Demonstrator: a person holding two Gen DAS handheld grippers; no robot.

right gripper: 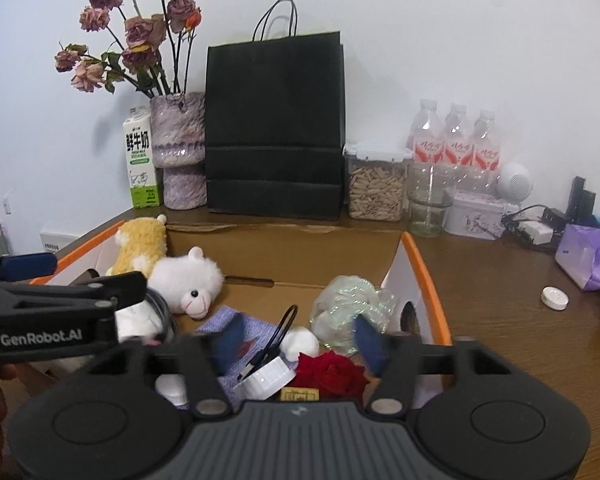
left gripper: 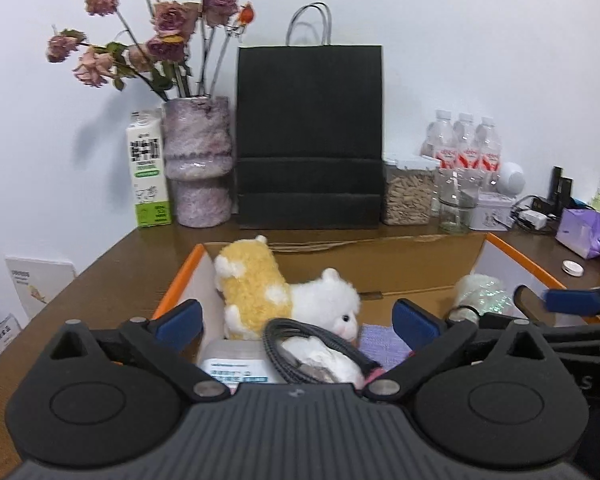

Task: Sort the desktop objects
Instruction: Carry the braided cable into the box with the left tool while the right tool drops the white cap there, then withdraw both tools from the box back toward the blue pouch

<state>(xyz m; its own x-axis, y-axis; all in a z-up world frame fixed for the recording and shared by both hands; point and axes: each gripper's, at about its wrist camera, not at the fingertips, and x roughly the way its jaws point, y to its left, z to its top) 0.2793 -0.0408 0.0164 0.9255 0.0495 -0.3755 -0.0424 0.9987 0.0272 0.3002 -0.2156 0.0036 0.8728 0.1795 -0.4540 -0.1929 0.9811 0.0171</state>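
An open cardboard box (left gripper: 416,268) with orange-edged flaps (right gripper: 424,276) holds the sorted things. A yellow-and-white alpaca plush (left gripper: 284,296) (right gripper: 172,272) lies at its left, beside a coiled dark cable (left gripper: 300,344). A crumpled iridescent wrap (right gripper: 348,304), a purple cloth (right gripper: 240,332), a red rose (right gripper: 332,374) and a white cap (right gripper: 266,378) lie at its right. My left gripper (left gripper: 298,322) is open and empty above the plush and cable. My right gripper (right gripper: 298,338) is open and empty above the rose and cap.
Along the back wall stand a milk carton (right gripper: 140,160), a vase of dried roses (right gripper: 180,148), a black paper bag (right gripper: 276,128), a seed jar (right gripper: 376,188), a glass jar (right gripper: 428,204) and water bottles (right gripper: 456,140). A purple tissue pack (right gripper: 588,256) and a small white disc (right gripper: 555,298) lie on the right.
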